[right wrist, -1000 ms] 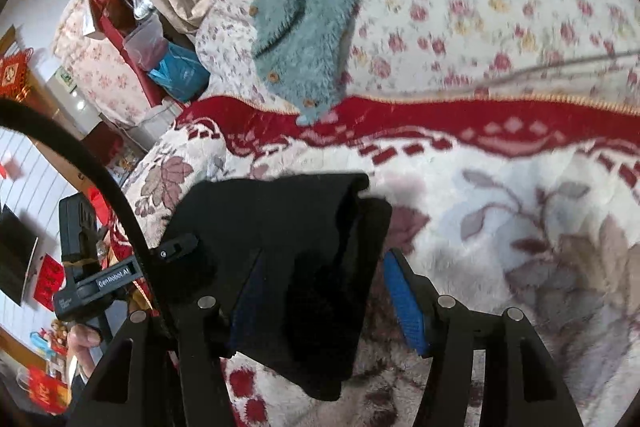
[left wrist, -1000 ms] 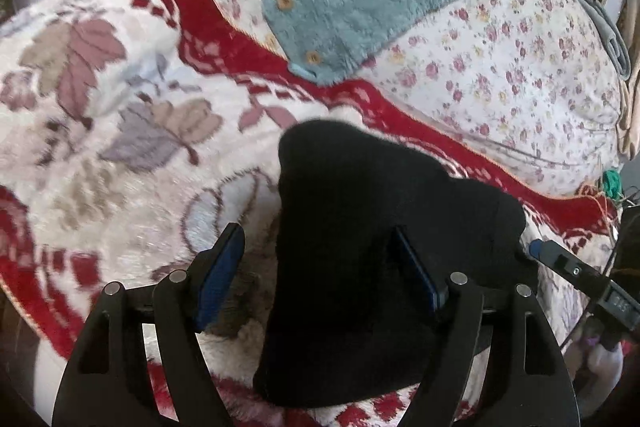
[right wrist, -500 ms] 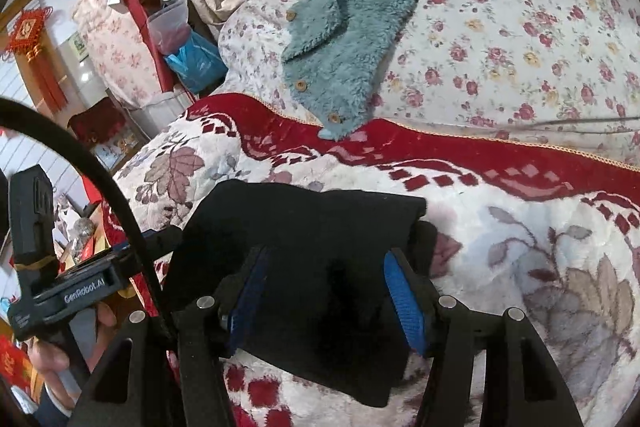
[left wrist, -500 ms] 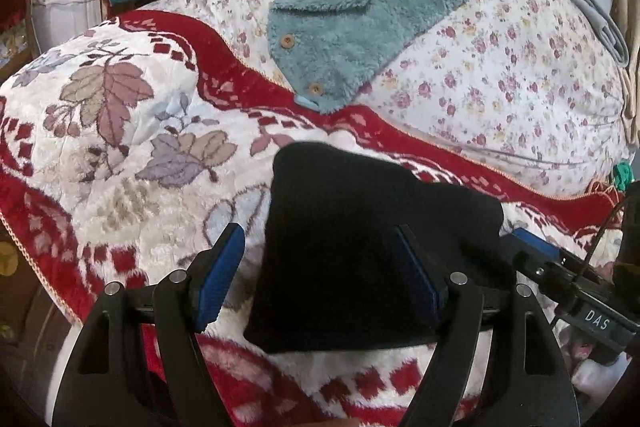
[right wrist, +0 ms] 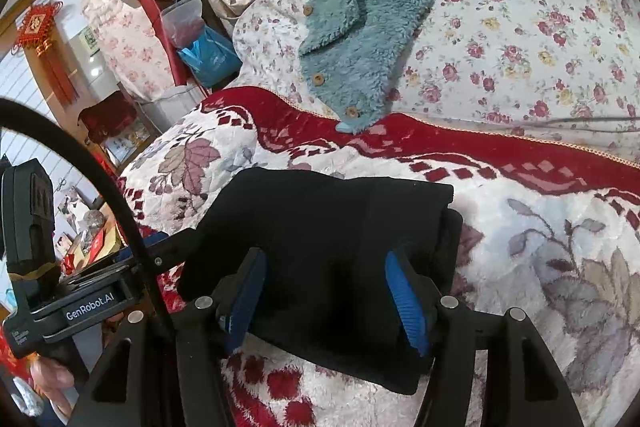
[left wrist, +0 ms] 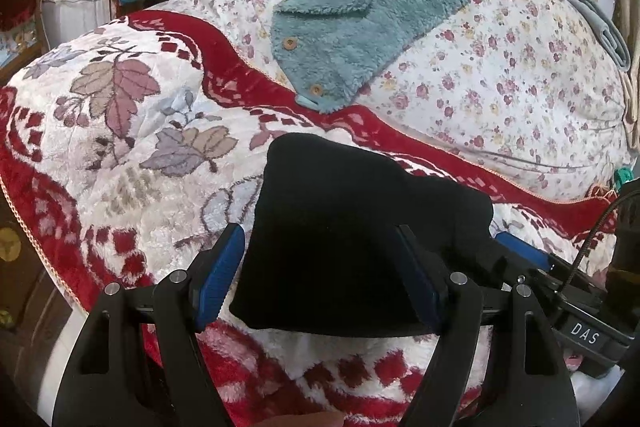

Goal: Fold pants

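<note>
On the bed, a plush red-and-white blanket with a leaf pattern covers the near side. The folded black fabric pants lie on it as a compact, roughly square bundle. The left hand-held gripper stands open above the bundle's near left part, blue pads clear of the cloth. The right hand-held gripper is open too, over the bundle's near right part. Farther off, a fuzzy teal buttoned garment lies on the floral quilt.
</note>
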Available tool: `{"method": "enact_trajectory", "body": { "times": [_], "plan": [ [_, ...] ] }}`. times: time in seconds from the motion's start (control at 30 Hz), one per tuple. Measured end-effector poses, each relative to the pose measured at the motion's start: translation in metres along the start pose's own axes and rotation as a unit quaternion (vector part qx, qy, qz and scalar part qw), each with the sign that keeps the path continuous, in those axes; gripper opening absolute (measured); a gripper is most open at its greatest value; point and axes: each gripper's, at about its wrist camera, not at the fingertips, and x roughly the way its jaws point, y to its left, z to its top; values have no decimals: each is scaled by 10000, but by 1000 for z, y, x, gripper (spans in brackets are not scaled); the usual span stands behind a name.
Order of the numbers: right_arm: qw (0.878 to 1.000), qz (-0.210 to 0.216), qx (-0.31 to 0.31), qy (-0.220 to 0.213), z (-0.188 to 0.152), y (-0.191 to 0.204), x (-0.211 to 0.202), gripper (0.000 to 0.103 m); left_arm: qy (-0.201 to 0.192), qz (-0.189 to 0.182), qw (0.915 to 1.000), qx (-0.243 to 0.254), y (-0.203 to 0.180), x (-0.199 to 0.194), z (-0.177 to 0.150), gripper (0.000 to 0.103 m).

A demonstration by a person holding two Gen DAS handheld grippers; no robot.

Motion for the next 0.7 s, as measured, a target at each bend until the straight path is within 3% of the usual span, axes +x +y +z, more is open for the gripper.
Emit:
{"method": "enact_trajectory", "body": {
  "times": [0.7],
  "plan": [
    [9999, 111, -30, 47, -1, 4, 4, 61, 6, 22, 10000, 21, -4, -1, -3, 76]
  ]
}}
